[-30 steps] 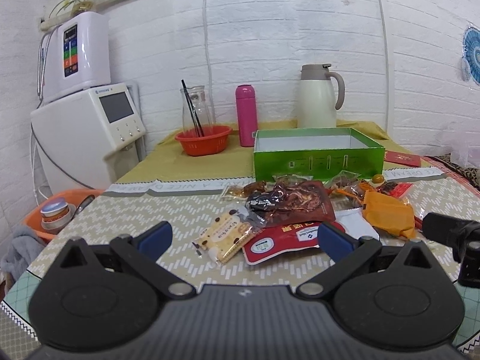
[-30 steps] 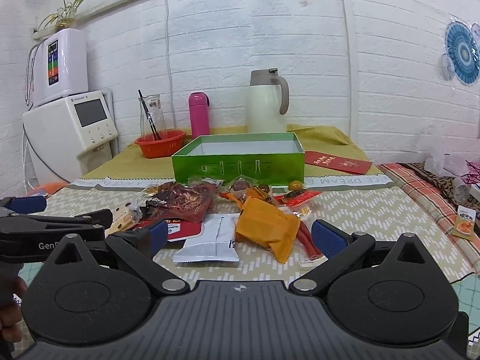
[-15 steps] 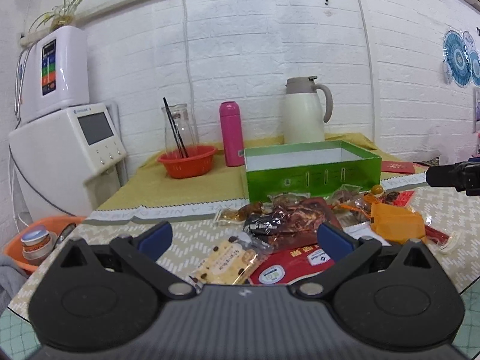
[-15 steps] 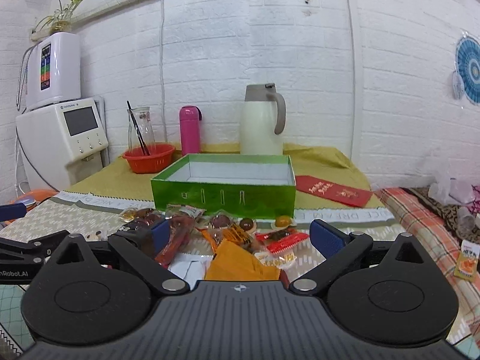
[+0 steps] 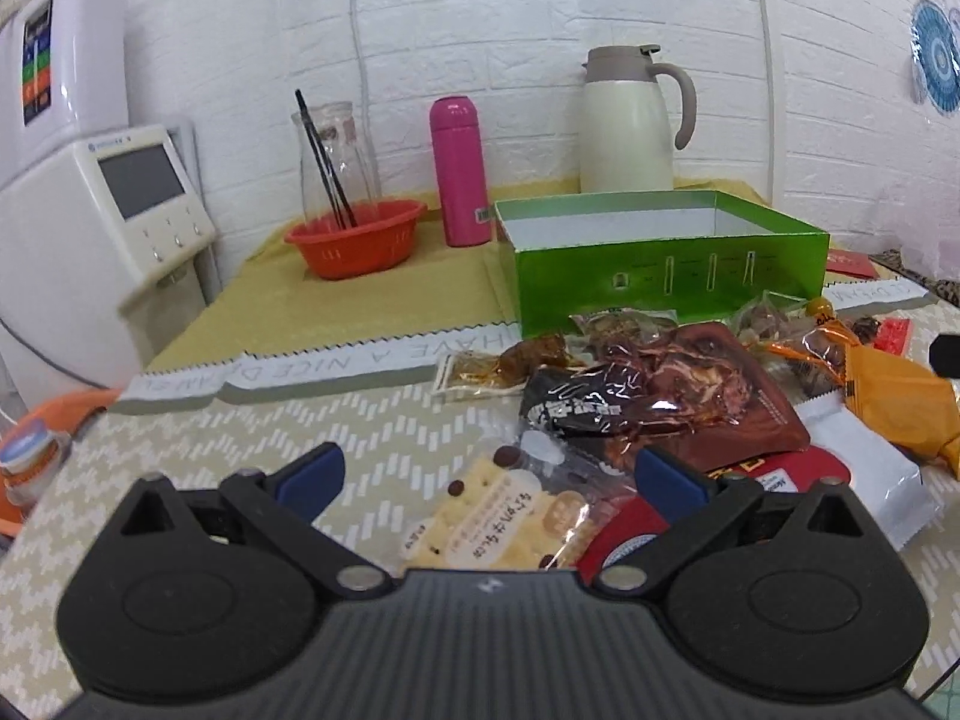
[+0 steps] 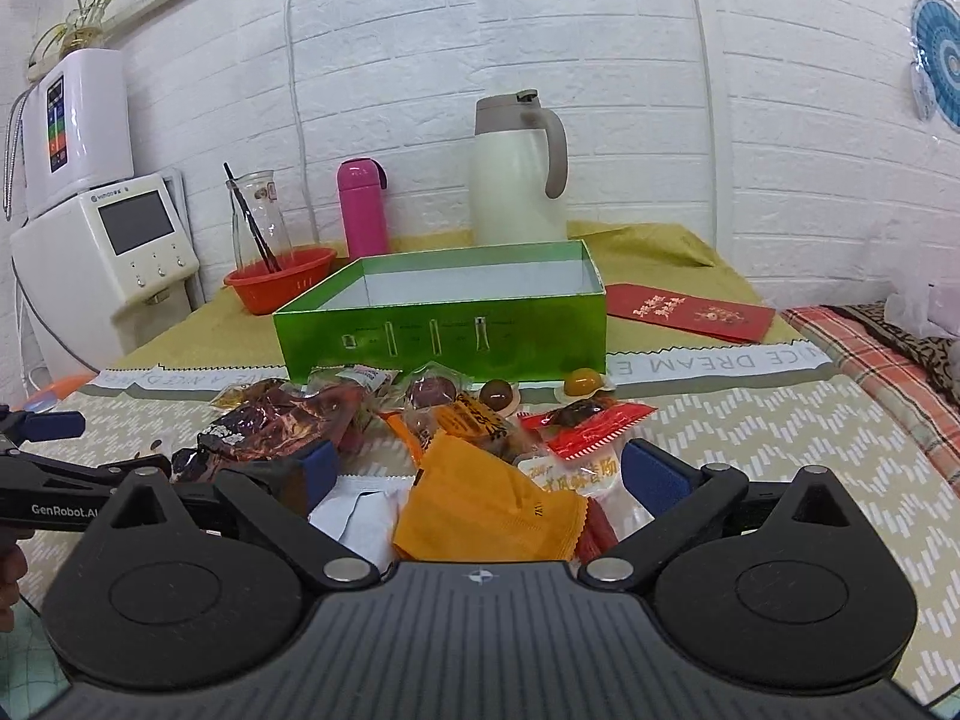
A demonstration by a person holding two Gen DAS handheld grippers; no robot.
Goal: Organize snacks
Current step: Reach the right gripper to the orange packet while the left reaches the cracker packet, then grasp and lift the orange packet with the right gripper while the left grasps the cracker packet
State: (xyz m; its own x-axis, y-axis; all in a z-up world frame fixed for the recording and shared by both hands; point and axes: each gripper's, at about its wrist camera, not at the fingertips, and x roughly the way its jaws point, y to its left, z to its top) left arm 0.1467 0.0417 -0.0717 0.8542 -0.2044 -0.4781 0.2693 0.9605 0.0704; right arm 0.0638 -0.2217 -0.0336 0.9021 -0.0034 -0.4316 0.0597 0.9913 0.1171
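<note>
An empty green box (image 5: 660, 264) (image 6: 444, 324) stands behind a pile of snack packets. My left gripper (image 5: 489, 480) is open and empty, low over a cream cracker packet (image 5: 510, 525), with a dark brown meat packet (image 5: 672, 396) and a red packet (image 5: 636, 534) just beyond. My right gripper (image 6: 477, 471) is open and empty, straddling an orange packet (image 6: 486, 510); a white packet (image 6: 360, 516) and a red-labelled packet (image 6: 585, 438) lie beside it. The left gripper's body shows at the left edge of the right wrist view (image 6: 72, 480).
A red basket (image 5: 354, 240) with a glass jar, a pink flask (image 5: 459, 171) and a cream thermos jug (image 5: 627, 120) stand at the back by the wall. A white appliance (image 5: 90, 222) is at left. A red envelope (image 6: 690, 312) lies right of the box.
Both grippers have dropped and moved forward toward the snack pile. The cracker packet now lies between the left fingers, the orange packet between the right ones. Both stay open.
</note>
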